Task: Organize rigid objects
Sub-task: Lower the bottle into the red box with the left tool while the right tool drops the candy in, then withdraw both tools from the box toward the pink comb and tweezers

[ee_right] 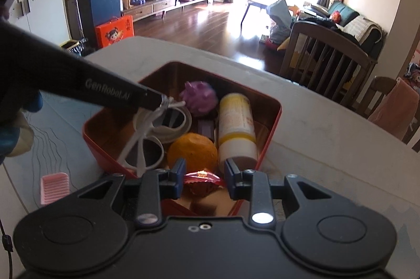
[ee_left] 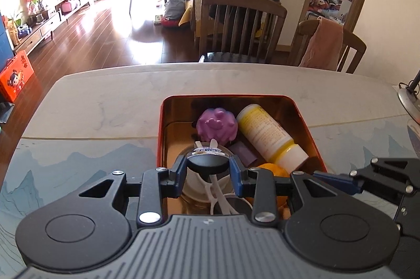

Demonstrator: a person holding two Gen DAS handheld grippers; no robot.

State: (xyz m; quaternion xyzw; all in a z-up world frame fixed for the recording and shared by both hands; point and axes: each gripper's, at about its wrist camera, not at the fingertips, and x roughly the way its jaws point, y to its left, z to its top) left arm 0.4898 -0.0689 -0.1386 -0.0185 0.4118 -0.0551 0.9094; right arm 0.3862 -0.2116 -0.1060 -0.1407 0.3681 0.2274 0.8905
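A red tin box (ee_left: 312, 132) (ee_right: 273, 119) stands on the table. It holds a purple toy (ee_left: 216, 125) (ee_right: 200, 96), a white and yellow bottle (ee_left: 270, 134) (ee_right: 236, 129), an orange (ee_right: 193, 151), white sunglasses (ee_right: 143, 145) and a white tape roll (ee_right: 181, 127). My left gripper (ee_left: 208, 165) is shut on a round black-lidded item (ee_left: 207, 159) over the box. My right gripper (ee_right: 202, 172) is open at the box's near edge, around a red wrapped candy (ee_right: 202, 180).
A pink comb (ee_right: 53, 187) lies on the table left of the box. Wooden chairs (ee_left: 241, 24) stand at the far table edge. A lamp base (ee_left: 408, 98) sits at the right. The right gripper shows in the left wrist view (ee_left: 380, 179).
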